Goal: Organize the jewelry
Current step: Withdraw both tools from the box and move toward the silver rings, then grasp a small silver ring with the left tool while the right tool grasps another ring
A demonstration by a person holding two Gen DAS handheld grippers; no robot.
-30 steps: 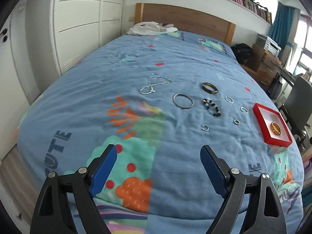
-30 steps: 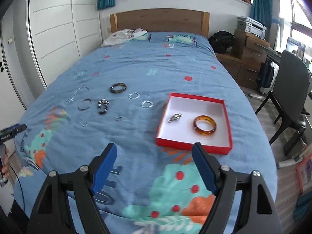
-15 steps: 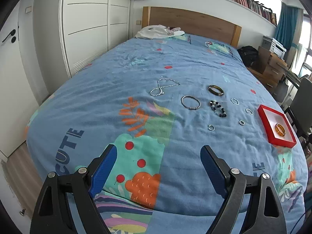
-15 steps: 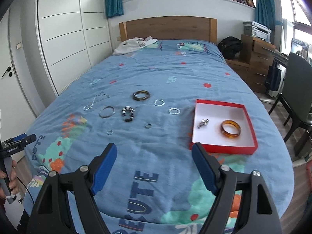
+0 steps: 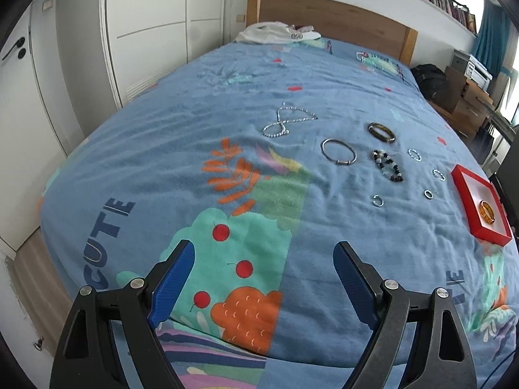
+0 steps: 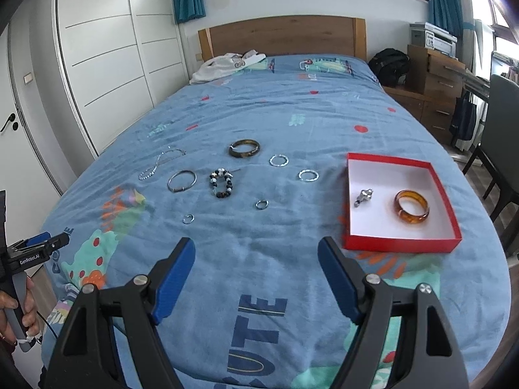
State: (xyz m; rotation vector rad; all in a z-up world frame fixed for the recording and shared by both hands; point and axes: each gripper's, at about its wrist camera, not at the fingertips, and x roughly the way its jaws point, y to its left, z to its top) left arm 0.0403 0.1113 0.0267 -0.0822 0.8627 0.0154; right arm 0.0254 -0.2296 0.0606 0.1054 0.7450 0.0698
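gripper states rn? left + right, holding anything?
Left gripper: open, holding nothing, above the blue bedspread.
Right gripper: open, holding nothing, short of the red box.

bed (image 6: 292, 103): box (image 6: 451, 243) at right | in box: bangle (image 6: 411, 206) right of charm (image 6: 363, 197) | left of box: 4 rings, beaded bracelet (image 6: 221, 183), hoop (image 6: 181, 180), chain (image 6: 161, 163) farthest left

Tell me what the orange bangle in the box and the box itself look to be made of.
Orange bangle: likely resin or plastic, glossy and translucent amber with darker mottling; glass is possible. Red box: looks like cardboard, with matte red walls, a thin straight rim and a plain white inside.
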